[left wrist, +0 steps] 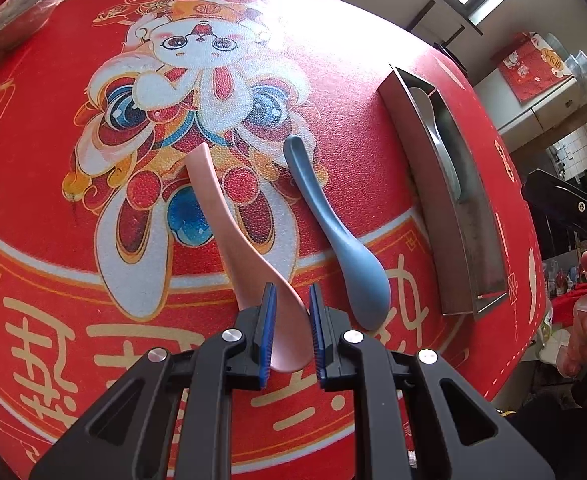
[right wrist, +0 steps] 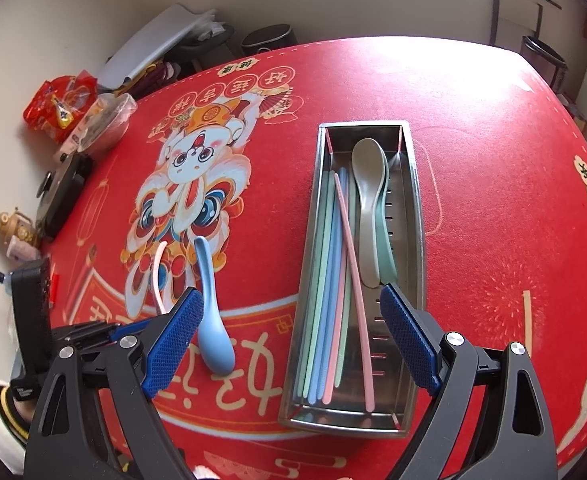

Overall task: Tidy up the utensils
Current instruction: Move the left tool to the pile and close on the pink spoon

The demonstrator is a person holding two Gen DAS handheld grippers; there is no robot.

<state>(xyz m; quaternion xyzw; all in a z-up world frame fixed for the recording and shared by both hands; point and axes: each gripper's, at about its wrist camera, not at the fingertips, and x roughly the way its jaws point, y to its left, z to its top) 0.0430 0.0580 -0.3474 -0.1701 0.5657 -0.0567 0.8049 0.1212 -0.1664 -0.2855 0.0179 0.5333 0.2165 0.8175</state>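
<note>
Between my left pads: my left gripper (left wrist: 291,330) is clamped narrow on the bowl of the pink spoon (left wrist: 229,236), handle pointing away.
Just beside it: the blue spoon (left wrist: 333,224) lies loose on the red cloth (left wrist: 53,240).
Off to the right: the steel tray (right wrist: 413,216) holds chopsticks (right wrist: 333,280) and two spoons.
Doing it well: I'd lift clear, align lengthwise, lower onto the spoons.
My right gripper (right wrist: 291,344): spread wide, empty, above the tray's near end.

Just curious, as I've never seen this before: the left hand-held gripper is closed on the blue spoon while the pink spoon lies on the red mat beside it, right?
Not quite. The left hand-held gripper is closed on the pink spoon; the blue spoon is the one lying on the red mat beside it. The left wrist view shows this.
</note>
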